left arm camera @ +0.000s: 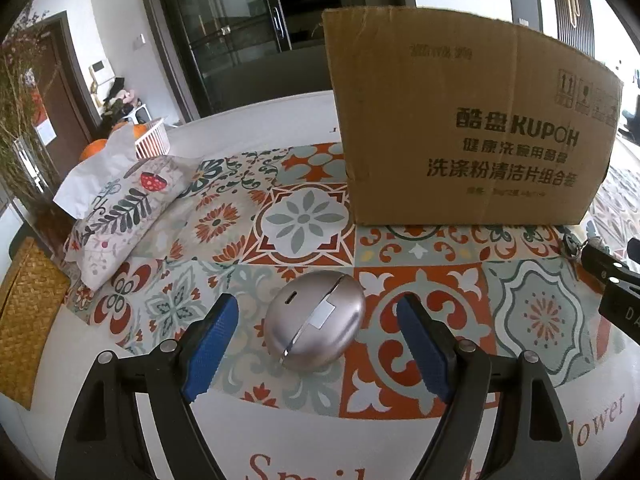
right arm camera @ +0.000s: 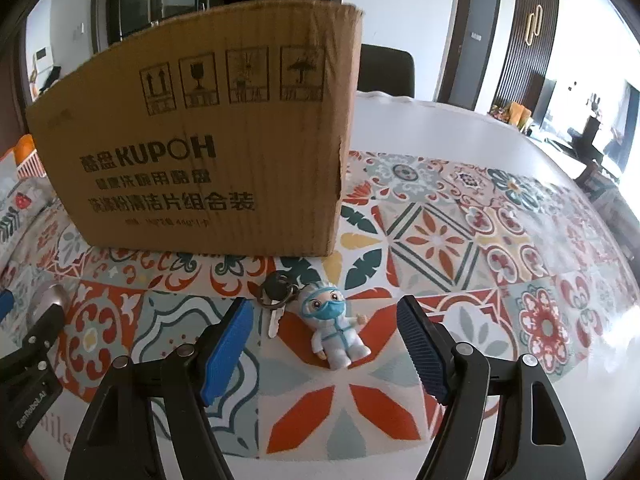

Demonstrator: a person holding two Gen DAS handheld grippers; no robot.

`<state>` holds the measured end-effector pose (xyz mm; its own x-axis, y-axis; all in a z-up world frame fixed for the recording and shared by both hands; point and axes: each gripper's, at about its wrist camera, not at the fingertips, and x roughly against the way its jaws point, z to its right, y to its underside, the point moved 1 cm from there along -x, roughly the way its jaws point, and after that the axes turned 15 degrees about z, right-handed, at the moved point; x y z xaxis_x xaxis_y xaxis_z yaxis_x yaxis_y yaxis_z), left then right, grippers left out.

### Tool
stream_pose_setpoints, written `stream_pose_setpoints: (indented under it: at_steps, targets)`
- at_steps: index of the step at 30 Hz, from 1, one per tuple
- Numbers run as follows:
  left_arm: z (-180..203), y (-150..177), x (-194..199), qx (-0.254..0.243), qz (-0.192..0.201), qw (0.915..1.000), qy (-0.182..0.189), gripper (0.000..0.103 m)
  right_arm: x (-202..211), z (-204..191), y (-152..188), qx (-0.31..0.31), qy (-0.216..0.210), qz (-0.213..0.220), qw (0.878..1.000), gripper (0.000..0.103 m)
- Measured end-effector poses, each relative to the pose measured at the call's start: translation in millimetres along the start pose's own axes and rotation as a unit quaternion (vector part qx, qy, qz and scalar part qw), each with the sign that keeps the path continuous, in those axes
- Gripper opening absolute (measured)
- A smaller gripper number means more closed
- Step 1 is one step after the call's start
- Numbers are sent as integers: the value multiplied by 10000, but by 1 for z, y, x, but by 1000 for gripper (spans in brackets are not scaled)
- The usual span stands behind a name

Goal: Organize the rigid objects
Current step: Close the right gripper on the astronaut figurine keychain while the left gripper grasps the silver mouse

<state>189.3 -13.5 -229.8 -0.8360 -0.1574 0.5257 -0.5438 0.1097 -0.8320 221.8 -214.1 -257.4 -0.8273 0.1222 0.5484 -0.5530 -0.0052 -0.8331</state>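
**Two open grippers, two small objects, one carton behind**

Two grippers hover low over the desk (left arm camera: 400,432), which carries a mat of orange, grey-green and cream tile patterns. The left gripper (left arm camera: 316,316) has its blue-padded fingers spread wide, holding nothing; a silver egg-shaped case (left arm camera: 316,320) lies on the mat between them, touching neither pad. A seam runs across the case, with a pale square sticker over it and a small slot on its far-left face.

The right gripper (right arm camera: 326,322) is equally wide open and empty. Between its fingers lies a keychain figurine (right arm camera: 336,330), a small doll in a white suit, goggles and blue mask, on its back. Its ring and key (right arm camera: 274,304) rest just beside the left finger.

Directly beyond both objects stands a cardboard box (left arm camera: 460,120), close to the keychain and blocking the view past it. Its face reads "KUPOH" with lines of Chinese characters underneath and four handling pictograms near the top right corner.

At far left lie a floral pouch (left arm camera: 120,216), white paper, a white basket with oranges (left arm camera: 150,138) and dried stems in a glass vase. A woven mat (left arm camera: 28,320) sits at the near-left edge. Red lettering on the desk's near edge is partly cut off; "lower" is legible. The left gripper's body in the right view bears small white lettering that I cannot read with certainty.
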Motion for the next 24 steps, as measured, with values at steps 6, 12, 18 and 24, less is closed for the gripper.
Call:
stream_pose_setpoints:
  at_steps: [6,12,18,24]
  targets:
    - [0,4,-11,154,-213,9996,75,79,-13,2,4,-22,63,-102,9999,74]
    - [1,5,-19,145,-295,9994,96,74,-26,4,4,-70,57,-167,9998,71]
    - [3,7,-21,111,-293,9991,292,60,-38,7,5,-202,-148,-230,9994,57]
    - [4,7,-20,60,-261,9989,377,60,-40,5,6,-230,-369,-218,9988,38]
